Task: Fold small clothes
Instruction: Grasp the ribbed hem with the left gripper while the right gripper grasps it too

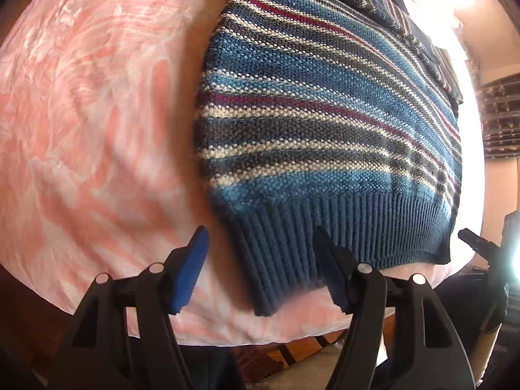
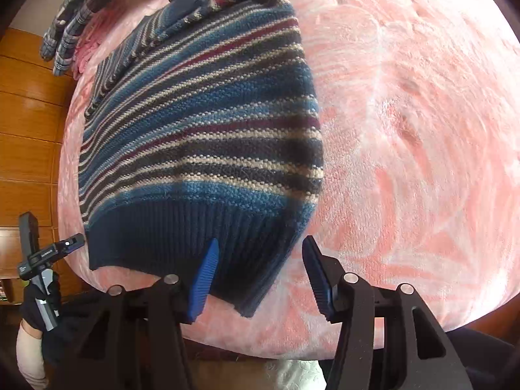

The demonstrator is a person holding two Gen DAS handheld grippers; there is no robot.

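Pink-and-white plush blanket (image 2: 406, 130) spread across the work surface, orange wooden panelling (image 2: 29, 130) off to one side in the right wrist view. Blue, cream and maroon striped knitted sweater (image 1: 308, 113) lying flat on that blanket, ribbed navy hem (image 1: 325, 237) nearest both cameras, sleeves apparently already turned in over the body at the far end. Small heap of checked fabric (image 2: 74, 29) further back, apart from the sweater.

Left gripper (image 1: 260, 273) wide open, empty, blue pads either side of one hem corner but not closed on it. Right gripper (image 2: 260, 276) likewise spread wide, holding nothing, straddling the opposite hem corner.

Likely soft, thick and fairly light; chunky knit probably stretchy and floppy, inclined to sag between two grip points rather than hold a crease. Not slippery, plenty of texture for rubber pads. Best purchase probably at the ribbed hem corners, both layers pinched together, then lifted evenly toward the collar.
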